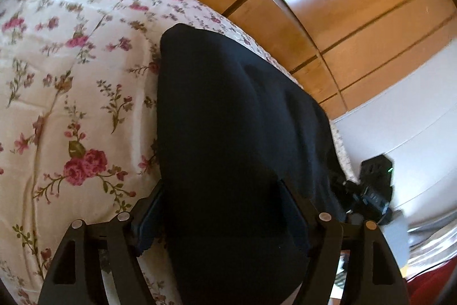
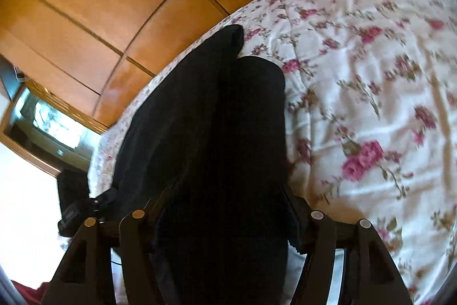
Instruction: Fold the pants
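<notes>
Left wrist view: black pants (image 1: 237,116) lie on a floral bedspread (image 1: 71,76) near its edge, beside a wooden wardrobe (image 1: 328,5). The left gripper (image 1: 225,207) stands spread wide with the fabric between its fingers. The right gripper (image 2: 228,207) straddles the pants too; whether it pinches them I cannot tell.

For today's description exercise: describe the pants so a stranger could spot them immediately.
Find the floral bedspread beside the wooden wardrobe. Along its wardrobe-side edge lie the pants, a long band. They are plain black, the only unpatterned fabric on the bed.
</notes>
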Available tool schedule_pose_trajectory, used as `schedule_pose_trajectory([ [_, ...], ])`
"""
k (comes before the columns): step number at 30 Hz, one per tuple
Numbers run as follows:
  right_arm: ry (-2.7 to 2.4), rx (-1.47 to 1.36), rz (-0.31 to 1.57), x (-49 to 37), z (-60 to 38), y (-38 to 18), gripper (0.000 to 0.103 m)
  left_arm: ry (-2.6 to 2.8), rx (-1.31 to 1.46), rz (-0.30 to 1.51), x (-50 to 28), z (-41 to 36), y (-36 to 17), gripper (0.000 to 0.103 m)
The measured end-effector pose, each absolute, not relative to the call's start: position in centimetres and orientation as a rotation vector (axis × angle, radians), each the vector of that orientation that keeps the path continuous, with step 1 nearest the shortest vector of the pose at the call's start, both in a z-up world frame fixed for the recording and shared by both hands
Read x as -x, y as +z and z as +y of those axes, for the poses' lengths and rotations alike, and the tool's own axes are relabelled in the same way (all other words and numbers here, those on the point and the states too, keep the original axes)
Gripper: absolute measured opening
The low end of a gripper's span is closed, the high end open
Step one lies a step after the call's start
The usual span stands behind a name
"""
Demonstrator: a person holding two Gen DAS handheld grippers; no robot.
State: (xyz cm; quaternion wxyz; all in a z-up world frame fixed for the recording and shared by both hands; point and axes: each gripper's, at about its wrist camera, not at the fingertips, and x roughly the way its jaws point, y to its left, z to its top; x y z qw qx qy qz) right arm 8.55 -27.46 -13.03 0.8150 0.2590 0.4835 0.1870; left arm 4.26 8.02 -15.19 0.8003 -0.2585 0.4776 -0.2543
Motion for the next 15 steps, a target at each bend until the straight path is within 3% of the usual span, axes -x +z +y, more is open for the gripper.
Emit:
schedule_pose_trajectory([
  [8, 0.376, -0.373, 0.929, -7.6, -25.3, -10.4, 0.049, -0.487, 0.366, 0.903, -3.2, 6.4, -11.2, 0.048],
  [15, 0.390, -0.281, 0.782, -10.0, -24.3, -7.1, 0.047, -0.467, 0.289, 0.770, -6.4, 5.1, -8.1, 0.046],
])
